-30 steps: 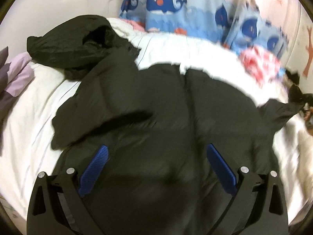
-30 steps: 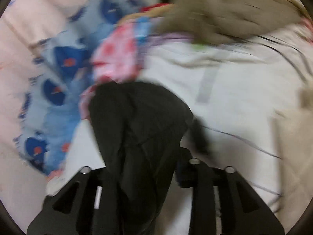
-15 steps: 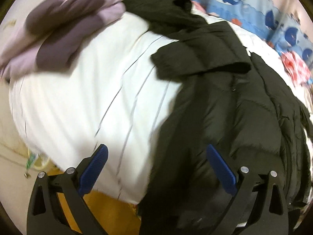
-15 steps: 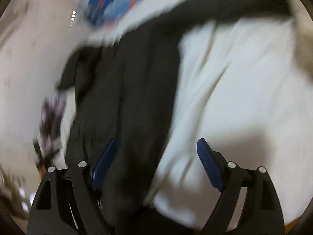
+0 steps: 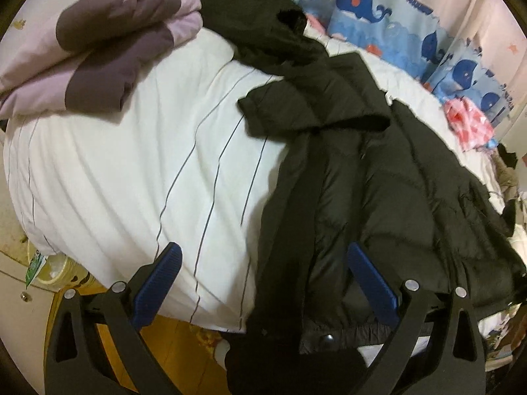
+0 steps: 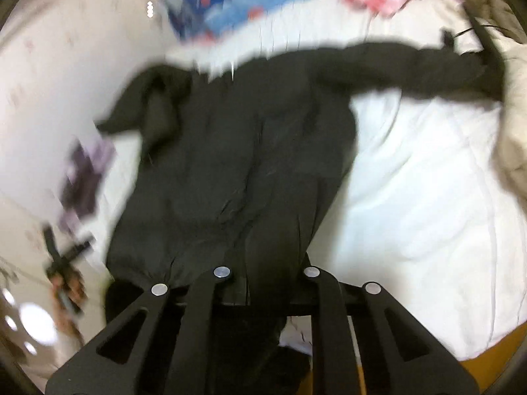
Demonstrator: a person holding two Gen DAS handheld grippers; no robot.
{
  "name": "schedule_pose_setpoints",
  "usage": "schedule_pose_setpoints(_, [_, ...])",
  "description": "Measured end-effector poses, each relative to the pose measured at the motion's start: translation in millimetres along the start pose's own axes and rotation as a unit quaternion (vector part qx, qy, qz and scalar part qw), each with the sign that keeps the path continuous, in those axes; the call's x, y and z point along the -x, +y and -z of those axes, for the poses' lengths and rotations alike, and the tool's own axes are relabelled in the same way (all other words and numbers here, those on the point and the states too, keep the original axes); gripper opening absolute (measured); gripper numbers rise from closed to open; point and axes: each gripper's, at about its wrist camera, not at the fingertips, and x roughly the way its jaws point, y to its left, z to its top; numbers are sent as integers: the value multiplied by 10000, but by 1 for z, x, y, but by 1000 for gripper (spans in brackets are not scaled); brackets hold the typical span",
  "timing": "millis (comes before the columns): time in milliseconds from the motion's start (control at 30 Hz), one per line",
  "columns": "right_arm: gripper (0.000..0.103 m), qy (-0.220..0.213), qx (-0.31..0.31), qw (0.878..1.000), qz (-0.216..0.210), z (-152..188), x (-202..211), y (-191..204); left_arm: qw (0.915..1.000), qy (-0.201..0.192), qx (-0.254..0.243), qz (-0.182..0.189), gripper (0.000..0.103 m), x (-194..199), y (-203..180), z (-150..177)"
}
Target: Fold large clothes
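Bed point(image 5: 138, 171): covered by a white sheet with thin dark stripes, carrying everything else.
Black jacket point(image 5: 378, 197): a padded coat spread along the bed's right half in the left wrist view, hood toward the far end, one sleeve folded across its chest, hem hanging over the near edge.
Folded quilt point(image 5: 98, 56): purple and lilac, at the far left corner of the bed, apart from the jacket.
Left gripper point(image 5: 263, 279): fingers spread wide, above the jacket's hem and the sheet, pressing on nothing.
Right gripper point(image 6: 266, 273): fingers have just been closing and now pinch the jacket's hem; picture blurred.
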Motion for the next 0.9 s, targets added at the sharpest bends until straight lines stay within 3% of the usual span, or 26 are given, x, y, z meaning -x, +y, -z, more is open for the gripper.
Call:
schedule_pose_setpoints(100, [11,101,-139,9995,251,19,4,-26,9999,-115,-51,84,97,10,-3,-4])
schedule_pose_setpoints(200, [11,1130,-325,9901,764,79,-47,-75,9998,-95,-103,124,97,7,-9,-10])
schedule_pose_setpoints(267, [14,909,-566,9930,493,90,-41,-90,9996,-57,-215,154,97,6,-19,-13])
schedule_pose_setpoints(300, [18,554,-602,9957,441,88,-21,-92,9993,-73,-319,160,97,6,-26,-15])
schedule_pose_setpoints(367, [55,-26,-452,9958,792,75,17,-92,9981,-150,-580,152,97,8,-44,-17])
schedule_pose_setpoints(467, [82,-1037,-6,9858,1322,28,79,-78,9958,-231,-877,142,97,3,-74,-24])
schedule_pose_setpoints(533, [97,-1572,266,9715,1752,-19,105,-70,9945,-226,-997,234,97,-4,-99,-27])
schedule_pose_setpoints(567, [97,-1664,345,9645,2021,-45,108,-70,9937,-203,-1054,322,97,-10,-114,-29])
schedule_pose_setpoints(667, [97,-1468,590,9443,2886,-121,91,-85,9900,-166,-1288,550,97,-31,-162,-33])
schedule_pose_setpoints(767, [97,-990,622,9252,3610,-197,37,-120,9845,-258,-1628,605,97,-54,-214,-36])
schedule_pose_setpoints(867, [97,-634,224,9108,4074,-249,-17,-168,9800,-325,-1855,642,97,-77,-255,-45])
schedule_pose_setpoints(900, [97,-533,145,9048,4222,-247,-30,-182,9793,-334,-1883,664,97,-83,-264,-47])
